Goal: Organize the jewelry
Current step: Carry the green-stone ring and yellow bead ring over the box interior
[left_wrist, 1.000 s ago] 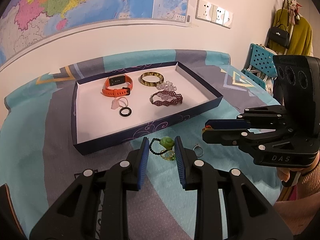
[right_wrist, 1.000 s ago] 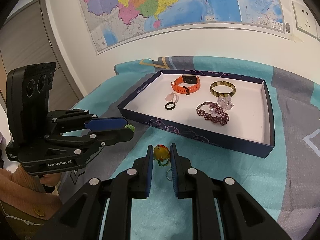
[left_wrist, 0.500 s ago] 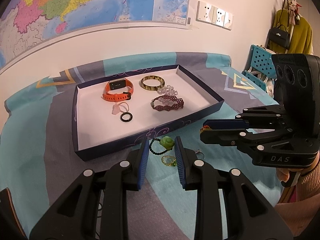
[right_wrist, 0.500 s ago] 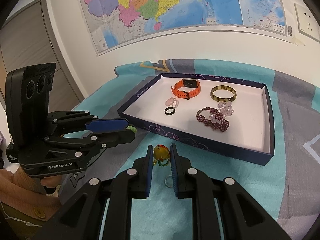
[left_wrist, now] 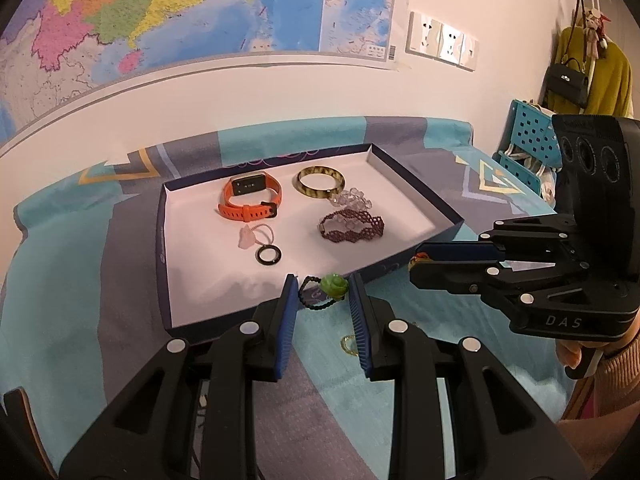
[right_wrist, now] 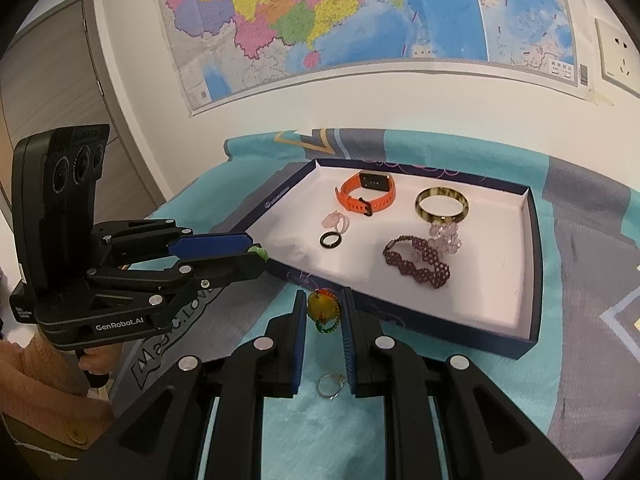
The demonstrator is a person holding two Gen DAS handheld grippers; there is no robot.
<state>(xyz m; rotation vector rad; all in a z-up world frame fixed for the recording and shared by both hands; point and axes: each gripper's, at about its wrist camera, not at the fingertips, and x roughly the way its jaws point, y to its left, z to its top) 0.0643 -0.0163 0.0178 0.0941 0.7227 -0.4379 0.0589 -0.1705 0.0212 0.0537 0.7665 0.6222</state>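
My left gripper (left_wrist: 323, 289) is shut on a black beaded bracelet with a green stone (left_wrist: 334, 285), held just in front of the tray's near wall. My right gripper (right_wrist: 322, 307) is shut on a yellow bead with a red-and-green beaded loop (right_wrist: 321, 309), above the cloth short of the tray. The dark blue tray (left_wrist: 162, 264) (right_wrist: 534, 240) has a white floor. It holds an orange watch band (left_wrist: 250, 196), an amber bangle (left_wrist: 320, 182), a clear crystal bracelet (left_wrist: 354, 199), a maroon beaded bracelet (left_wrist: 352, 229), a pink charm (left_wrist: 246, 238) and a black ring (left_wrist: 269, 255).
A silver ring (right_wrist: 330, 385) and a yellow-green beaded piece (left_wrist: 349, 344) lie on the teal and grey cloth (left_wrist: 60, 280) below the grippers. A map hangs on the wall behind. A blue perforated rack (left_wrist: 528, 136) stands at the right. A person's hand and orange sleeve (right_wrist: 44, 364) hold the left gripper.
Both grippers have edged slightly up and toward the tray with their bracelets still held. The loose ring and the beaded piece on the cloth now sit lower in each view.
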